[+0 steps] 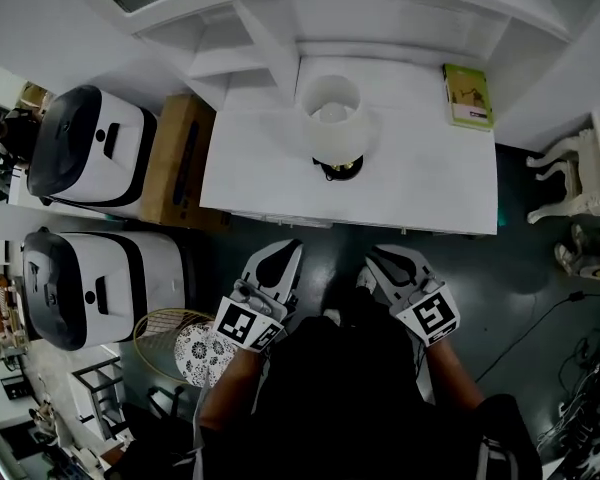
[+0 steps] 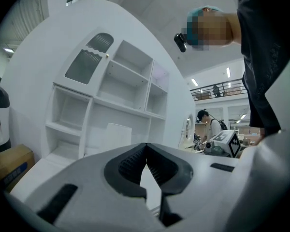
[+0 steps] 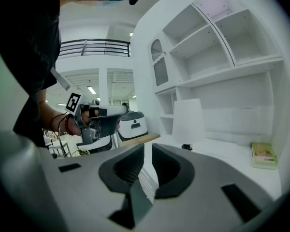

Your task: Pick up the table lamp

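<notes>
The table lamp [image 1: 334, 120] stands on the white desk [image 1: 430, 183], with a white shade and a small black base [image 1: 342, 169]. Both grippers hover over the dark floor in front of the desk, short of its front edge and apart from the lamp. My left gripper [image 1: 292, 246] is shut and empty, its tips meeting [image 2: 146, 145]; the lamp shade [image 2: 108, 137] shows ahead to its left. My right gripper [image 1: 375, 253] is also shut with nothing in it [image 3: 148, 148]; the lamp shade [image 3: 187, 120] and base [image 3: 186, 147] lie ahead and slightly right.
White shelving [image 1: 280, 43] rises behind the desk. A green book [image 1: 468, 95] lies at the desk's right end. Left of the desk are a cardboard box [image 1: 180, 158] and two white-and-black machines [image 1: 90, 148]. A white chair [image 1: 580, 178] and floor cables are at the right.
</notes>
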`<move>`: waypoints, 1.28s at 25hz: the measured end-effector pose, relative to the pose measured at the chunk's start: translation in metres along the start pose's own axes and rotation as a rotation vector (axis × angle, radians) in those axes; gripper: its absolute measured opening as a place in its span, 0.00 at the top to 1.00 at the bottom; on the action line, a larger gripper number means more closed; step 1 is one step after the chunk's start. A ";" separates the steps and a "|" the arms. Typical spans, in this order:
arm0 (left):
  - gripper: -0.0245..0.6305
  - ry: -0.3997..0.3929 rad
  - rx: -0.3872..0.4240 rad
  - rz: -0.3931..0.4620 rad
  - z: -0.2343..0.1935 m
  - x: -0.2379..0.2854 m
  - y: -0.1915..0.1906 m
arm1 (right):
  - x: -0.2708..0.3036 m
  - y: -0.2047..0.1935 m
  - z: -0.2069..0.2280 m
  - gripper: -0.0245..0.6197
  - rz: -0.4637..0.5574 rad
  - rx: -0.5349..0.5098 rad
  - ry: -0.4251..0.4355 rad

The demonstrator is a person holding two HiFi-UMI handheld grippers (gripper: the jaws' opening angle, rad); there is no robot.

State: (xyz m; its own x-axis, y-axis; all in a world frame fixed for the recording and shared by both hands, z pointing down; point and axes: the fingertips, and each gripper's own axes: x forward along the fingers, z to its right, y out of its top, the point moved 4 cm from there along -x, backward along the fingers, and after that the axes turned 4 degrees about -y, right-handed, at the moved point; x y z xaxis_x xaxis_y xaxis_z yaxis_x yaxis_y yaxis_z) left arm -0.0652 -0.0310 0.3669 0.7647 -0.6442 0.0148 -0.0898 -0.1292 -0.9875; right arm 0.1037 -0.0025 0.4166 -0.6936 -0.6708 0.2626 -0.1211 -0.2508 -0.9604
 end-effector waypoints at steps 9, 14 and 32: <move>0.93 0.076 0.008 0.002 -0.013 0.010 0.004 | 0.022 0.001 0.032 0.86 0.021 0.016 0.018; 0.93 0.070 0.009 0.000 -0.026 0.017 0.001 | 0.047 -0.002 0.045 0.86 0.030 0.018 0.006; 0.93 0.021 -0.034 -0.040 -0.081 0.033 -0.074 | 0.150 -0.080 0.099 0.86 0.007 0.066 -0.134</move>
State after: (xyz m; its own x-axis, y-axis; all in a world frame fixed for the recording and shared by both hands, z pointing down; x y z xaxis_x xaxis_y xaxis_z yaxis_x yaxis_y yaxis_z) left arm -0.0849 -0.1036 0.4527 0.7549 -0.6533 0.0578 -0.0810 -0.1804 -0.9802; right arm 0.0795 -0.1519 0.5417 -0.5929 -0.7587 0.2700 -0.0664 -0.2881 -0.9553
